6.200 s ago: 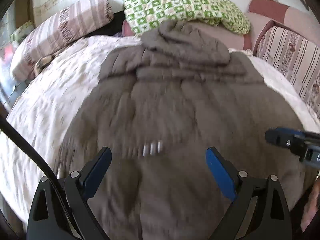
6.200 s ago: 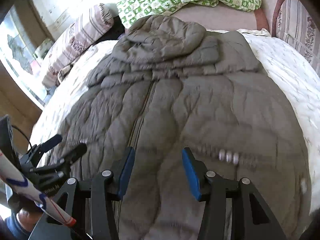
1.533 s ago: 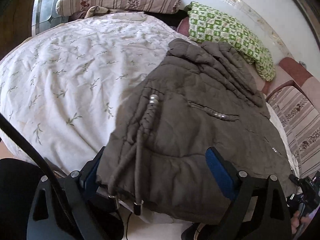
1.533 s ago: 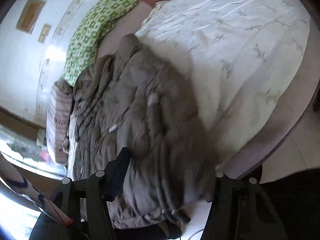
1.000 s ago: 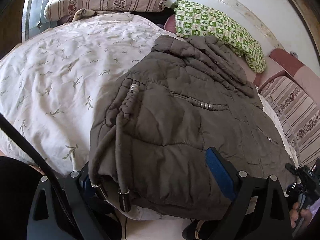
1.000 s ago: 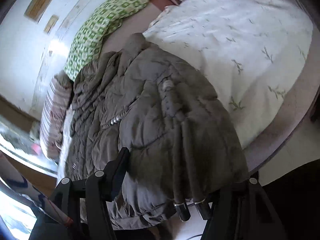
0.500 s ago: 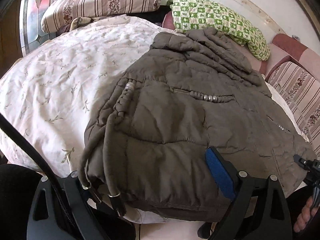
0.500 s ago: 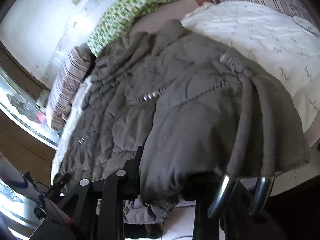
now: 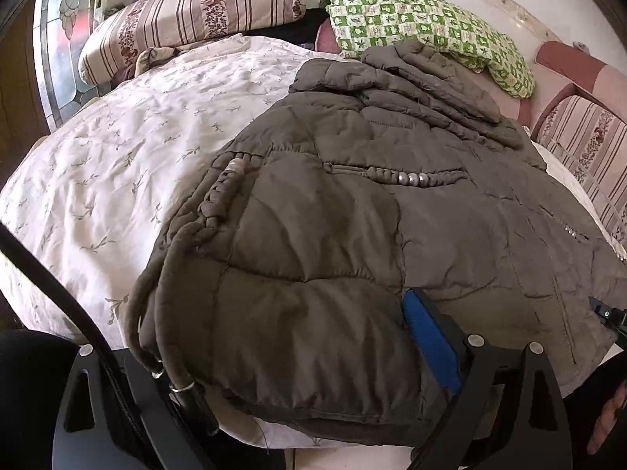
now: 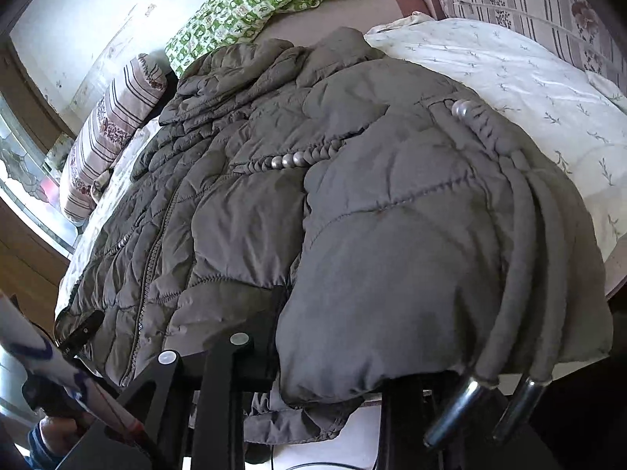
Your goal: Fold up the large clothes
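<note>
I am at the start of a fold: each gripper has hold of a bottom corner of the coat (image 9: 352,211), which lies spread front-up on the bed (image 9: 117,164) with its hood away from me, just short of the green pillow (image 9: 423,27).

The left gripper (image 9: 282,356) has the padded hem bunched between its fingers; the blue pad (image 9: 427,337) presses on the cloth to the right of that bundle, and the other finger is hidden under it, so I read this as a grip on the coat. The cords (image 9: 156,313) hang down over the hidden finger.

The right gripper (image 10: 333,368) has just been closing, and the hem fills the gap between its fingers, draping over them; it looks clamped on the coat. Two metal-tipped cords hang outside its right finger.

Both grippers point down and forward at a slant towards the bed's near edge, side by side.

Next, I judge, the hem must be lifted and carried forward towards the hood, both hands level, so the thick padding doubles over evenly without slipping.
</note>
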`<state>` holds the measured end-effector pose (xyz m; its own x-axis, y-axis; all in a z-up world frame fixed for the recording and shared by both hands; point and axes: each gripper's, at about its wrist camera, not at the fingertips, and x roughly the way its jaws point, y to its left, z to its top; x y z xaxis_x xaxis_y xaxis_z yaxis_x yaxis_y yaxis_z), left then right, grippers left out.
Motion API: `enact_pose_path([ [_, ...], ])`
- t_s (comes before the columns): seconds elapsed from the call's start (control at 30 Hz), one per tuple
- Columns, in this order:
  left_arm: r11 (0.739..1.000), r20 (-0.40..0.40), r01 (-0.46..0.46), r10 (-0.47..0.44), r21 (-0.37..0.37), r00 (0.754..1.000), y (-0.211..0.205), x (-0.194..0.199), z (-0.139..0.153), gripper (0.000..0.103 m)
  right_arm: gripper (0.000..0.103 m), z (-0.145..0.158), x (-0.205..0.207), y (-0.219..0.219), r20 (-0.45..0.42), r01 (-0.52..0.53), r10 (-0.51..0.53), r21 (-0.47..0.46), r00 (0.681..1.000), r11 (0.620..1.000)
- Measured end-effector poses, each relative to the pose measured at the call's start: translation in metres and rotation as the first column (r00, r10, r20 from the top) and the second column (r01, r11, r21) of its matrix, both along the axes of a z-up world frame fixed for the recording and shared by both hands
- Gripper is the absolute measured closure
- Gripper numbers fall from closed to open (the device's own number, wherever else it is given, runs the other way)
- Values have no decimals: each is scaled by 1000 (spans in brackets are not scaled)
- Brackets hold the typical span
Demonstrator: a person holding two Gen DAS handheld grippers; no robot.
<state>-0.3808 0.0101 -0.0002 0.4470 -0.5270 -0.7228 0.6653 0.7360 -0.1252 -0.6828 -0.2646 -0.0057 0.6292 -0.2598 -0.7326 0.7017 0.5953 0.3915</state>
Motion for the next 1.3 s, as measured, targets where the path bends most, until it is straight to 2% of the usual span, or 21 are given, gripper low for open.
enact_pose_path([
  [0.17, 1000, -16, 11, -11, 2, 1000, 2, 3, 0, 9, 70, -1, 0, -1, 7, 0, 0, 12, 1000, 1000],
  [0.23, 1000, -4, 11, -11, 10, 1000, 3, 2, 2, 16, 70, -1, 0, -3, 10, -3, 3, 32, 1000, 999],
  [0.4, 1000, 23, 7, -7, -10, 1000, 9, 0, 10, 52, 69, 1, -1, -5, 9, -1, 0, 53, 1000, 999],
  [0.5, 999, 50, 19, -18, -32, 999, 12, -3, 18, 66, 73, 6, -3, -2, 15, 5, -5, 19, 1000, 1000],
  [0.6, 1000, 63, 25, -24, -15, 998, 10, -4, 18, 67, 75, 11, 1, 5, -8, -4, 4, -39, 1000, 999],
  [0.73, 999, 86, 25, -27, 23, 996, 4, -7, 16, 65, 76, 8, 4, 4, -24, -8, 7, -34, 1000, 999],
  [0.9, 998, 63, -4, 0, 58, 998, 1, 0, 10, 49, 74, 7, 6, 5, -43, -8, 7, -42, 999, 999],
  [1.3, 996, 61, -31, 25, 85, 998, 3, 2, 8, 37, 69, 5, 8, 4, -72, 0, -4, -48, 997, 999],
])
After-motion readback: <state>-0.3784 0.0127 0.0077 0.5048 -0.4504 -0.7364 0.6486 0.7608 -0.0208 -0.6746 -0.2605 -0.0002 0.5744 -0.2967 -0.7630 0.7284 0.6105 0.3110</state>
